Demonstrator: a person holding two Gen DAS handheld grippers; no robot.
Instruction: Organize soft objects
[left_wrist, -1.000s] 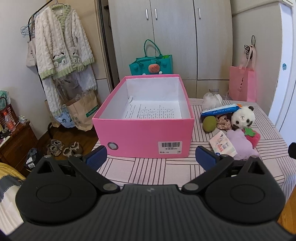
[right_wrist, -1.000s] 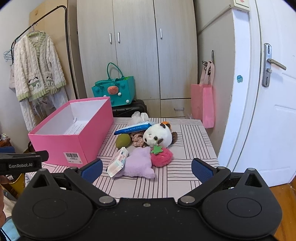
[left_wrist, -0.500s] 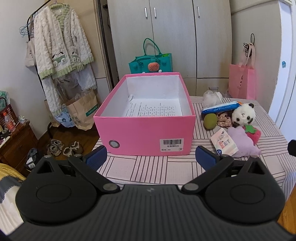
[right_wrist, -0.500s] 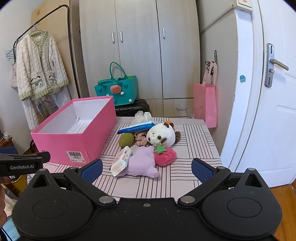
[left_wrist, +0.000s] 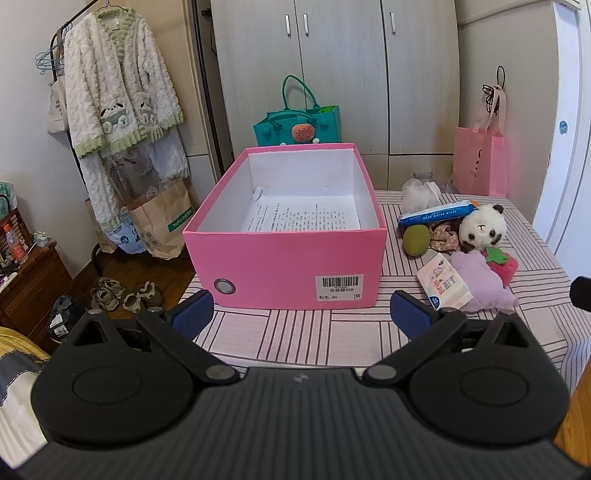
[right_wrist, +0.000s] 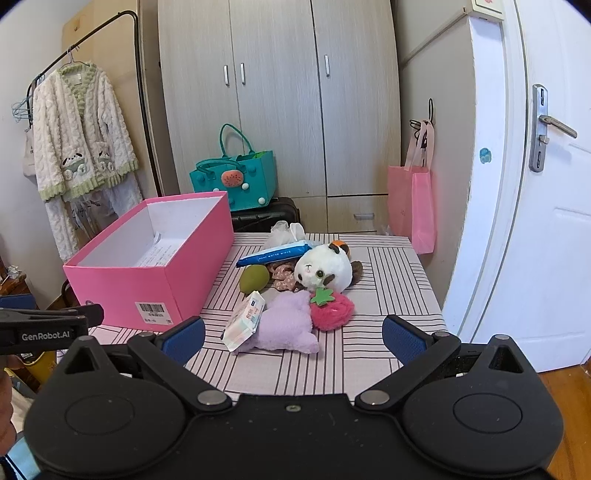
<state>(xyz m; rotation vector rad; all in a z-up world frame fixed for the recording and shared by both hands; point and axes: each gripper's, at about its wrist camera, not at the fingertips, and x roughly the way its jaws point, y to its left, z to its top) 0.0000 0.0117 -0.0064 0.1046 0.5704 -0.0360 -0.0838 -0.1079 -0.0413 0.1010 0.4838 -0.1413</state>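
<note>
Both the left tool (left_wrist: 301, 312) and right tool (right_wrist: 291, 336) hover wide and empty at the surface's (right_wrist: 388, 266) near edge, soft toys (right_wrist: 325, 269) heaped beside the open pink box (right_wrist: 155, 280), seemingly awaiting packing.

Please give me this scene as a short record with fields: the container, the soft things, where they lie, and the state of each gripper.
container: pink box, open, only a printed sheet inside
soft items: panda plush, purple plush, red strawberry plush, green ball
other items: wipes pack, tissue pack
location: all on the striped table, right of the box
left gripper: open, holds nothing
right gripper: open, holds nothing
</note>
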